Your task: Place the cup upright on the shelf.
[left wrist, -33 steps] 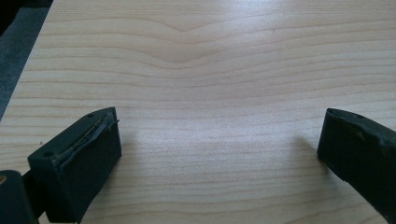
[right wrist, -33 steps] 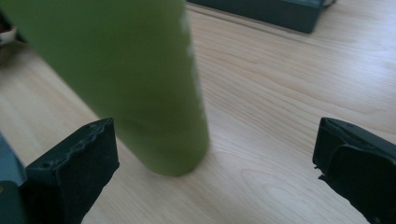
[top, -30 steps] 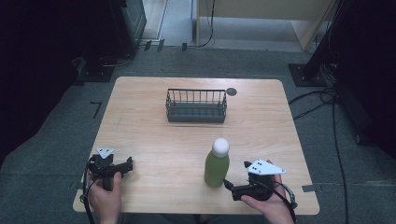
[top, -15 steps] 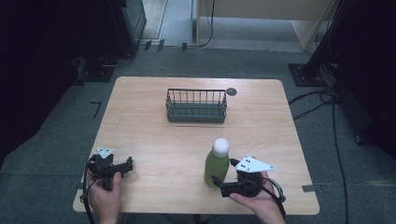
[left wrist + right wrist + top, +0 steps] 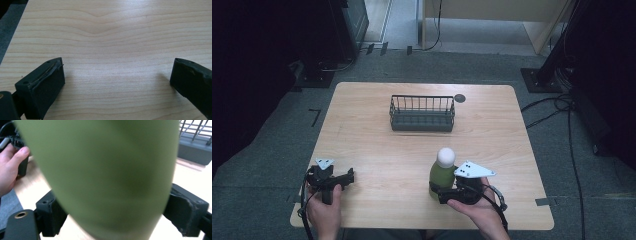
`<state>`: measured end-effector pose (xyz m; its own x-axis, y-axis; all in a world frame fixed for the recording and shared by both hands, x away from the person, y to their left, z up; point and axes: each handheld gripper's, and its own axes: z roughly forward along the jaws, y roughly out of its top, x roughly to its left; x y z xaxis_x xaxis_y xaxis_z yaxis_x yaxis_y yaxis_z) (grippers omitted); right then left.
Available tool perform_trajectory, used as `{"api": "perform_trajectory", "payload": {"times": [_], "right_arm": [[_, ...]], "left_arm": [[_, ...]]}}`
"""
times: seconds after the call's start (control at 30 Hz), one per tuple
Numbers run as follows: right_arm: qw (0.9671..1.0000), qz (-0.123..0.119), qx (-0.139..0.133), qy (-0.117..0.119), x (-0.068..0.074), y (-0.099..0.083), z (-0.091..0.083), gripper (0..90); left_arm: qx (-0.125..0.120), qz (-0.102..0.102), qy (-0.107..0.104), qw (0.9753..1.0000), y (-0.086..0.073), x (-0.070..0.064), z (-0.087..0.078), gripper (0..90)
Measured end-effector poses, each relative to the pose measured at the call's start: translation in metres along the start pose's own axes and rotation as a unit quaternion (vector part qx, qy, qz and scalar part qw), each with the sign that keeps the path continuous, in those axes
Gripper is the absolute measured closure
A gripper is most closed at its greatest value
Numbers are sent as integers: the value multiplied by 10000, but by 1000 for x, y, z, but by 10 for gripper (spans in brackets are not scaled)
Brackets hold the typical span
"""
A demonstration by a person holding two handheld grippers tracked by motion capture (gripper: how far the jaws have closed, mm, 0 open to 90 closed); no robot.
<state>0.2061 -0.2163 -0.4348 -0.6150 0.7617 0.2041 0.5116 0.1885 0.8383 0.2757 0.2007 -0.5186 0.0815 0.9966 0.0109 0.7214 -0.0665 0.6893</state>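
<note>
Two fingers of right gripper (image 5: 435, 192) flank green bottle (image 5: 441, 172) — upright.

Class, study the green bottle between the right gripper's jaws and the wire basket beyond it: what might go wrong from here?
1. The right gripper has its jaws low around the tall green bottle; a grip that low could let it tip when lifted.
2. Whether the jaws press it yet is unclear, so it may slip.
3. The wire basket is narrow; the bottle might catch its rim.
</note>
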Motion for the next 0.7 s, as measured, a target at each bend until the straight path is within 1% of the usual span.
{"api": "perform_trajectory", "payload": {"times": [0.07,0.13,0.17,0.27,0.33,0.37,0.6,0.7], "right_arm": [[10000,6,-92,-14,1,2,2,129],[9998,-17,-188,4,2,3,4,148],[9998,-14,-208,-1,2,3,4,152],[9996,-117,-243,-44,2,2,6,168],[9995,-148,-276,-13,1,1,6,166],[9995,-121,-292,14,0,1,6,164],[9998,-70,-152,132,-2,1,7,154],[9997,-216,-118,76,-1,3,7,175]], "left_arm": [[-1,-2,0,10000,0,0,0,0],[-1,-3,1,10000,0,0,0,1],[0,0,1,10000,0,0,0,0],[1,0,1,10000,0,0,0,1],[2,4,2,10000,0,0,0,1],[7,9,2,10000,0,0,0,1],[4,7,3,10000,0,0,0,0],[2,6,2,10000,0,0,0,1]]}}
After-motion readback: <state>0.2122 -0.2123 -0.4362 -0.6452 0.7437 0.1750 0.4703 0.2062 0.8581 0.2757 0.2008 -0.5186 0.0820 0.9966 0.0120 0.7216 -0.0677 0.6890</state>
